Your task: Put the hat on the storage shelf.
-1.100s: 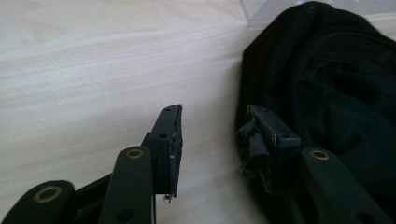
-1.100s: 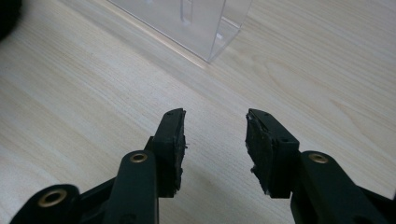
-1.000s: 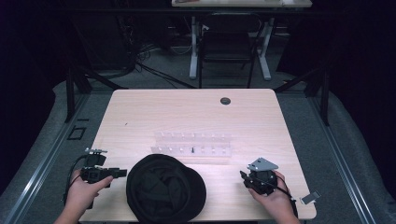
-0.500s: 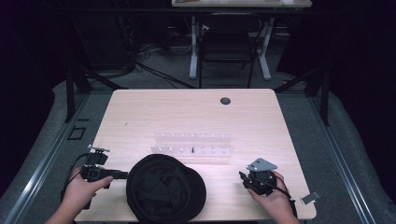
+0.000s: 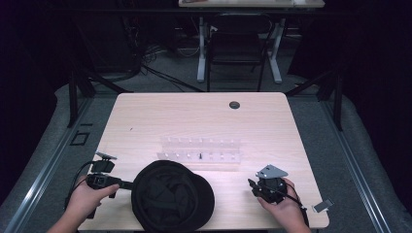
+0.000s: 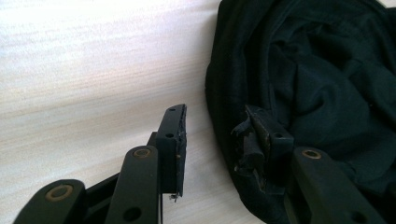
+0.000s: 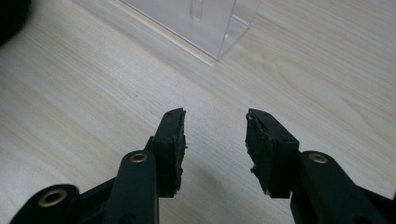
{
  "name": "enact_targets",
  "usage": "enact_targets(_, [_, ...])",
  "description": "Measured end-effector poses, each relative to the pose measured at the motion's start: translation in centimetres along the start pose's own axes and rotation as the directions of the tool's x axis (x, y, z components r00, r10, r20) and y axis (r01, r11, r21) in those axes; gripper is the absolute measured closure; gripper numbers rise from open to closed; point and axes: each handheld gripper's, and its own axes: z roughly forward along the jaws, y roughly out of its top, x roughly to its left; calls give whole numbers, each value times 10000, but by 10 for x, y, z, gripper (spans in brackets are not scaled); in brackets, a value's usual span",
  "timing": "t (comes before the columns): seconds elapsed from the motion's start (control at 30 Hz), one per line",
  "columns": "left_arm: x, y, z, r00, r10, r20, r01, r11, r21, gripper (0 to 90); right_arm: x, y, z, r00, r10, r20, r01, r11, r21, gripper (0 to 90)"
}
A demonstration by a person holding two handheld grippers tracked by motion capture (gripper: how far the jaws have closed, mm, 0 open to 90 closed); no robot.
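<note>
L gripper level – jaws astride hat rim.

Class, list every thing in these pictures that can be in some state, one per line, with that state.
black cap: upside down on the table, crumpled.
left tool: jaws open astride the cap's edge, have just been closing, not yet pressing.
right tool: open, nothing between its jaws.
clear rack: standing on the table, untouched.

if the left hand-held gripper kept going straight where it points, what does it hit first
Most likely the black cap: the left hand-held gripper points at its edge, one jaw already over the fabric, the other over bare table.
</note>
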Motion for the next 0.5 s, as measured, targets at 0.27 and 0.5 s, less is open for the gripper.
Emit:
enact_targets(0.27, [1,1,3,9995,-189,251,187,9998,98,606,1,0,0,10000,-78,-41,79,10000,45,570])
enact_targets(0.5, [0,2,10,9992,-234,309,225,9993,286,616,1,0,0,9999,-83,-74,83,10000,18,569])
